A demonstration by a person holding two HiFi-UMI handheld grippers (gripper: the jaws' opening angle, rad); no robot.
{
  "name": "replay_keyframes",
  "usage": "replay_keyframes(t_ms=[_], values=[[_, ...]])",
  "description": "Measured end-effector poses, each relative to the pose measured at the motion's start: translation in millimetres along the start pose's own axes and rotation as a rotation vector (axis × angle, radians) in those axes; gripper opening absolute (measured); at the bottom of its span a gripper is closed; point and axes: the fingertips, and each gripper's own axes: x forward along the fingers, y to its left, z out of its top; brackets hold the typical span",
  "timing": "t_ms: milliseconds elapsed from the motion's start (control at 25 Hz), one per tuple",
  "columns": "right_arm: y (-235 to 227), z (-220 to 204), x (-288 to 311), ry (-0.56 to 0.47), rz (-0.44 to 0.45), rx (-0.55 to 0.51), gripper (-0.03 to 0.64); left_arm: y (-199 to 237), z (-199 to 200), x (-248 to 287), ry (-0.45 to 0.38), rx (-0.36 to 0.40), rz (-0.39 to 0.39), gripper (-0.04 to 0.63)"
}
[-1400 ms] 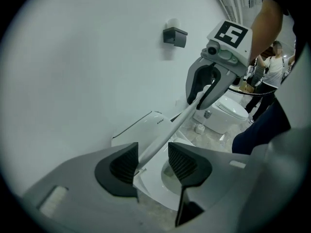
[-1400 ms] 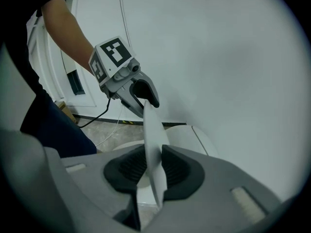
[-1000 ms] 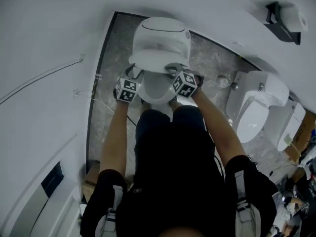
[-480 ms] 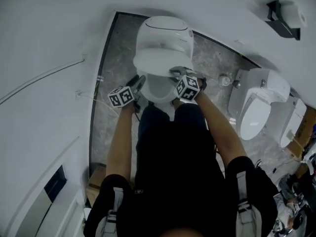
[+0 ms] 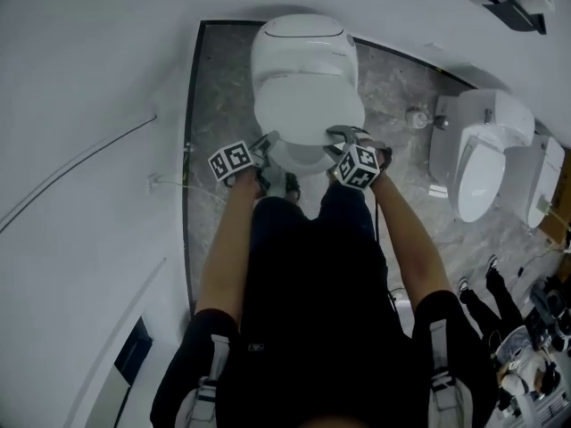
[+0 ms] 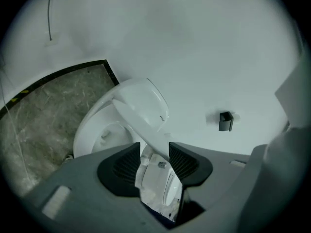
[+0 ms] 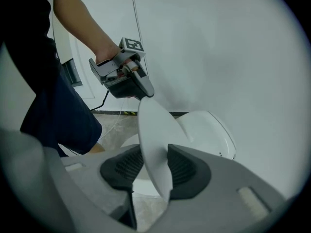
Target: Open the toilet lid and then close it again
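The white toilet [image 5: 303, 38] stands against the far wall, its lid [image 5: 308, 105] tilted partway down over the bowl [image 5: 299, 157]. My right gripper [image 5: 342, 137] is at the lid's front right rim. In the right gripper view the lid [image 7: 155, 130] stands edge-on between the jaws of the gripper [image 7: 155, 161]. These jaws have just been opening and no longer pinch the lid. My left gripper [image 5: 265, 143] is open at the front left rim. In its own view the lid's edge [image 6: 138, 118] runs down to one pad, with the gripper [image 6: 154, 152] wide round it.
Two more white toilets [image 5: 477, 181] stand to the right. Grey stone floor [image 5: 219, 87] surrounds the bowl, with white walls close on the left and behind. A thin cable [image 5: 89, 163] runs along the left wall. A black holder [image 6: 225, 121] hangs on the wall. My legs stand right before the bowl.
The lid has swung down from near upright toward the bowl. Both grippers came down and toward me with it, and the left gripper has rolled over.
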Motion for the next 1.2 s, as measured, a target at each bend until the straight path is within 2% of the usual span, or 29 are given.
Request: replay_keyframes(t_ms=[80,120,240,400,520,640,720,800,880,960,1080,1200], values=[[9,-3,4,0.007,-0.005,0.041,0.164,8,-6,3,0.037,0.005,0.0,0.176],[12,-4,5,0.008,-0.009,0.06,0.169,10,-8,5,0.046,-0.005,-0.011,0.152],[18,-6,8,0.005,-0.016,0.142,0.19,15,-14,9,0.061,-0.049,-0.047,0.14],[31,-9,4,-0.014,0.002,0.322,0.229,28,-28,8,0.111,-0.074,-0.064,0.134],[36,-16,-8,-0.088,-0.013,0.477,0.249,33,-34,9,0.131,-0.07,-0.075,0.133],[31,-37,-21,-0.202,-0.045,0.741,0.249,38,-38,11,0.14,-0.058,-0.09,0.133],[23,-61,-29,-0.27,-0.106,0.954,0.252,43,-43,11,0.161,-0.045,-0.079,0.135],[16,-87,-34,-0.314,-0.174,1.159,0.252,49,-49,11,0.18,-0.032,-0.068,0.135],[16,-111,-33,-0.335,-0.2,1.336,0.252,53,-52,12,0.182,-0.027,-0.07,0.135],[23,-124,-25,-0.36,-0.154,1.479,0.252,56,-56,13,0.177,-0.026,-0.074,0.135],[38,-127,-7,-0.432,-0.002,1.666,0.252,66,-65,13,0.183,-0.016,-0.066,0.135],[47,-128,11,-0.431,0.106,1.736,0.252,75,-72,16,0.186,-0.014,-0.054,0.135]])
